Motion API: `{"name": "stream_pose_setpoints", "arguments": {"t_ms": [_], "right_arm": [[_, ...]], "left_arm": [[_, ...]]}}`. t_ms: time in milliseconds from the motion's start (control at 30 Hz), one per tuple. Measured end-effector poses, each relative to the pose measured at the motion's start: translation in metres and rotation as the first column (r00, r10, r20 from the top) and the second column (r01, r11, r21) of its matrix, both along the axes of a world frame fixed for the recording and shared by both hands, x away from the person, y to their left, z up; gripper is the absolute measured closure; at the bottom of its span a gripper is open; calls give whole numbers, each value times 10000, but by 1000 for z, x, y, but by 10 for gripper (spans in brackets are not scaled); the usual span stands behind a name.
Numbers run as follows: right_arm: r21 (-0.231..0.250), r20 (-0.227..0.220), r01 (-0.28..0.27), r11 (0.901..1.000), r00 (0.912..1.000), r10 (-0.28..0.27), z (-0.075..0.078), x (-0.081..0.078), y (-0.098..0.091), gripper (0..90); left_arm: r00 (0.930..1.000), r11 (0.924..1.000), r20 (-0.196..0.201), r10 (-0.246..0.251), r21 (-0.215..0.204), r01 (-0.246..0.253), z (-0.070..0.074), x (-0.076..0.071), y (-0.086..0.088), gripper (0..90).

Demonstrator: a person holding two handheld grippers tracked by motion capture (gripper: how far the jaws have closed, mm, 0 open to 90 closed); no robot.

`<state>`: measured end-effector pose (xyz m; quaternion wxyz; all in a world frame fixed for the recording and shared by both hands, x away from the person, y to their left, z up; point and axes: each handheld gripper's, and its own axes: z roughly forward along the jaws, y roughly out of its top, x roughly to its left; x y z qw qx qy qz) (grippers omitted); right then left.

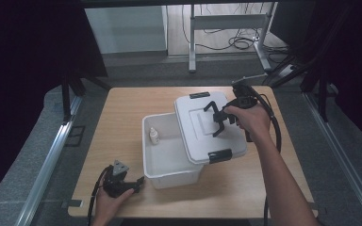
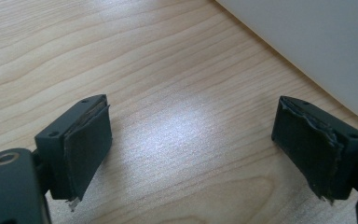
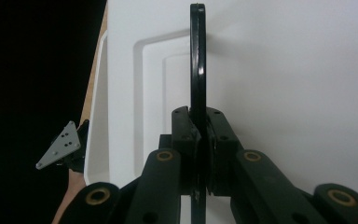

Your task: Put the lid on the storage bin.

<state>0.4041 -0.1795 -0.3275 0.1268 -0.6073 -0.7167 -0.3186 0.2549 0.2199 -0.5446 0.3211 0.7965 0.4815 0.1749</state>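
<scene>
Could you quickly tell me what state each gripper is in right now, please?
Left gripper: open, holding nothing, resting over the table.
Right gripper: shut on the lid handle of the white lid.

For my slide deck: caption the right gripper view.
Right tool shut on the black handle of the white plastic lid.
</scene>
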Motion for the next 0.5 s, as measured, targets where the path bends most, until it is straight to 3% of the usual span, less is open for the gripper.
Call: {"name": "stream_pose_setpoints", "arguments": {"t_ms": [500], "right_arm": [[54,-28,-472,9989,9989,472,-1,-1,31,841]], "left_arm": [[10000,10000,17,26,-26,-26,0,0,0,118]]}}
